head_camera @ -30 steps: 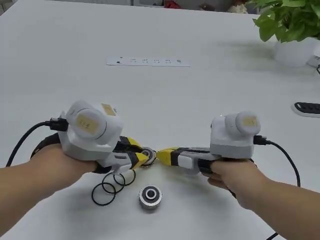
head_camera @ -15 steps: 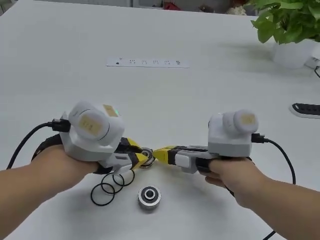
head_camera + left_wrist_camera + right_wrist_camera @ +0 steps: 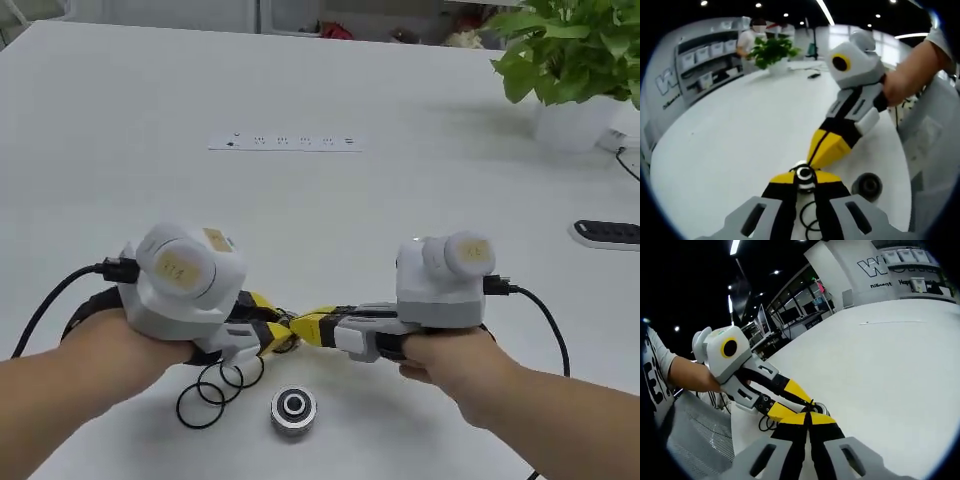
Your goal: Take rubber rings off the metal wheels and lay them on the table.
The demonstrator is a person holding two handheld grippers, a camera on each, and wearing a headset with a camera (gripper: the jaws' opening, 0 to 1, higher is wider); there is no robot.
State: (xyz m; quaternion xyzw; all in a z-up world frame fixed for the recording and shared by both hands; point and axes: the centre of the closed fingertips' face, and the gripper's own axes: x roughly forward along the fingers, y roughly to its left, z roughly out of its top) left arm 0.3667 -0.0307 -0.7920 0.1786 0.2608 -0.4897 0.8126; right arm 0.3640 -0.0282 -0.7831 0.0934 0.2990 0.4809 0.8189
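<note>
My left gripper (image 3: pixel 271 338) (image 3: pixel 804 176) is shut on a small metal wheel (image 3: pixel 286 342) (image 3: pixel 804 174), held just above the white table (image 3: pixel 330 230). My right gripper (image 3: pixel 299 327) (image 3: pixel 812 416) comes in from the right, and its yellow jaws are closed together on the black rubber ring (image 3: pixel 813 404) at that wheel's rim. A second metal wheel (image 3: pixel 293 409) (image 3: pixel 867 185) lies on the table in front of both grippers. Three loose black rubber rings (image 3: pixel 201 406) (image 3: pixel 809 220) lie under the left gripper.
A white power strip (image 3: pixel 285 142) lies far back at the centre. A potted plant (image 3: pixel 570 55) stands at the back right, with a black device (image 3: pixel 607 232) by the right edge. Black cables (image 3: pixel 45 300) trail from both grippers.
The right gripper has slid left until its tips meet the wheel in the left gripper. The head camera has tilted, so the whole scene sits slightly lower and more to the left.
</note>
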